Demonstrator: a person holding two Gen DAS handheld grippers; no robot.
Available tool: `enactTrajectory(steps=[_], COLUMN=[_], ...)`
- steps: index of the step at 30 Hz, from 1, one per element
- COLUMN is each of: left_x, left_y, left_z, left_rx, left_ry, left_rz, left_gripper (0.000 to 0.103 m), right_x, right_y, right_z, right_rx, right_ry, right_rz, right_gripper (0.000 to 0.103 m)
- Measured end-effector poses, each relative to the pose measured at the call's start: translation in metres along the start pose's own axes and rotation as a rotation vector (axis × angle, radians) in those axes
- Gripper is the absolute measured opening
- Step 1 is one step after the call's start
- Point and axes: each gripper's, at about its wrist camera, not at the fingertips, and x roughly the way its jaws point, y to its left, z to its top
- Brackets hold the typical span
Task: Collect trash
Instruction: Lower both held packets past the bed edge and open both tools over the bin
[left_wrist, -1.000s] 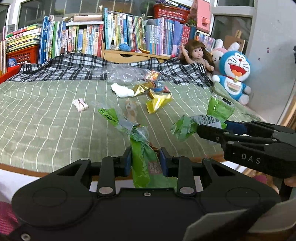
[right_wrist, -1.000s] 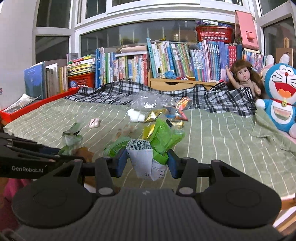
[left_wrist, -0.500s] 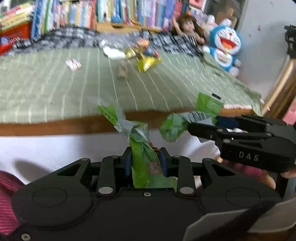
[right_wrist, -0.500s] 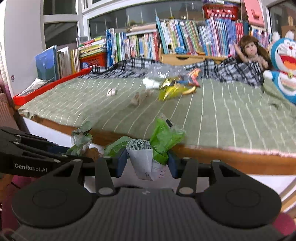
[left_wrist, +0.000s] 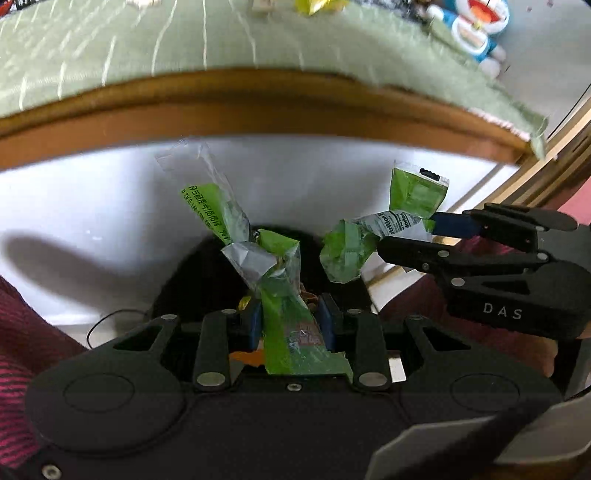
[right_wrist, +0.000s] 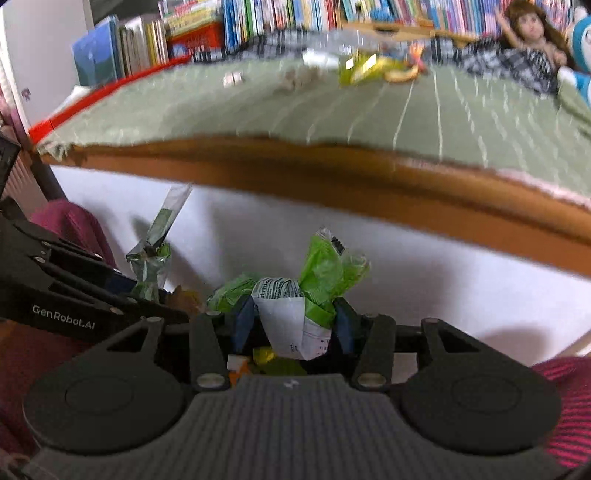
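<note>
Two grippers, left (left_wrist: 290, 325) and right (right_wrist: 291, 325), are each clamping jaws on a green snack wrapper (left_wrist: 284, 295) (right_wrist: 314, 288) below the bed's front edge (left_wrist: 258, 107), probably aiming at a dark bin (left_wrist: 207, 273).

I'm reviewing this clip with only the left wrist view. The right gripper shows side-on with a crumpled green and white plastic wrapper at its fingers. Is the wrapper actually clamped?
Observer: Yes. In the right wrist view, both blue pads of the right gripper press on the crumpled green and white plastic wrapper.
Operator: Good. The left gripper clamps its green and clear plastic wrapper. Is there more trash on the green striped bedspread? I mostly see its near edge.
Observer: Yes. Shiny yellow wrappers and a crumpled white piece lie far back on it.
</note>
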Motion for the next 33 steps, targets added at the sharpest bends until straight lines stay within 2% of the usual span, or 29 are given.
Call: enactTrajectory(steps=[7,13,21,29,33], left_x=[0.028,0.041,0.043,0.032,0.028], left_y=[0.004,0.002,0.003,0.009,0.01], left_z=[-0.003,-0.002,0.0,-0.001,-0.002], left_rx=[0.014,0.025,0.013,0.002,0.016], left_ry=[0.081,0.109,0.107,0.061,0.051], left_rz=[0.037,0.043,0.009,-0.056,-0.065], left_gripper=[0.029,0.03,0.03,0.03,0.029], right_x=[0.02,0.03,0.034,0.035,0.036], right_y=[-0.003,-0.004,-0.003,-0.004,-0.005], right_z=[-0.008,-0.009,-0.007,-0.009,-0.009], right_rx=[-0.01,-0.006,0.002,0.002,0.008], right_ry=[0.071,0.095,0.103,0.108,0.107], right_rz=[-0.002,0.0,-0.005,-0.007,-0.009], right_gripper=[0.053,0.053,0.056,0.056,0.056])
